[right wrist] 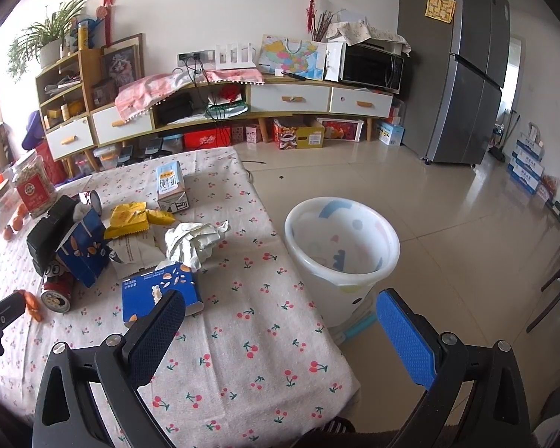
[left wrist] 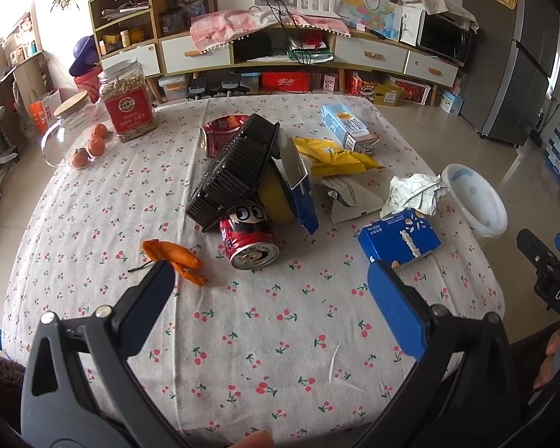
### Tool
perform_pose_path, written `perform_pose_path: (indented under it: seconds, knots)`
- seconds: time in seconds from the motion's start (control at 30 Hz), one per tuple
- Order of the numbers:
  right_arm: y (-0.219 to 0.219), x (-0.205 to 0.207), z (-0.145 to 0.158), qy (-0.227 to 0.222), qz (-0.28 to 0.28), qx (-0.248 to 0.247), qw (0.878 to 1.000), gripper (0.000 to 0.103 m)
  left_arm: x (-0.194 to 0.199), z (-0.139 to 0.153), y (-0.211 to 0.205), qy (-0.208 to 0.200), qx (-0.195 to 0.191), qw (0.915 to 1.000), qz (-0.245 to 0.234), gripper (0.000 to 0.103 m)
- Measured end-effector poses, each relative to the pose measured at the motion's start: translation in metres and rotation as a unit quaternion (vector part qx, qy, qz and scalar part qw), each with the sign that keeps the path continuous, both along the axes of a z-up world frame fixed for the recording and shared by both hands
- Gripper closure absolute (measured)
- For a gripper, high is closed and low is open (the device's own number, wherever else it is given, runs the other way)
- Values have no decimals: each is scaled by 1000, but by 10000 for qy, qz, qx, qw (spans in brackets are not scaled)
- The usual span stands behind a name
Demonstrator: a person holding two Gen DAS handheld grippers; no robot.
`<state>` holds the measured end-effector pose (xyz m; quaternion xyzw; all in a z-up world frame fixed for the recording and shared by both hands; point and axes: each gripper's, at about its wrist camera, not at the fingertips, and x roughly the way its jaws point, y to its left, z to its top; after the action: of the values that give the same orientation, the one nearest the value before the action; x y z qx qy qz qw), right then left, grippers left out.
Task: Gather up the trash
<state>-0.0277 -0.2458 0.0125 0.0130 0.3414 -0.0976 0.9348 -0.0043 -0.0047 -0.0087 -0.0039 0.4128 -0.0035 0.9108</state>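
Left wrist view: the left gripper (left wrist: 270, 283) hovers spread wide and empty above the cherry-print tablecloth (left wrist: 265, 336). Just ahead lies a red drink can (left wrist: 248, 240) on its side, orange peel (left wrist: 177, 255) by the left finger.

Right wrist view: the right gripper (right wrist: 280, 311) is likewise spread, empty. A blue carton (right wrist: 160, 295) sits at its left finger, a white bin (right wrist: 341, 246) ahead-right. The carton looks light and crushable; grip its flat sides gently.
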Motion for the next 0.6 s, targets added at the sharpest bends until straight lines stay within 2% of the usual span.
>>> perform_pose_path:
  seconds: [0.6]
  knots:
    - [-1,0,0,2,-3,23,10000,0,-3,0,-2,6,14,10000,-33,1]
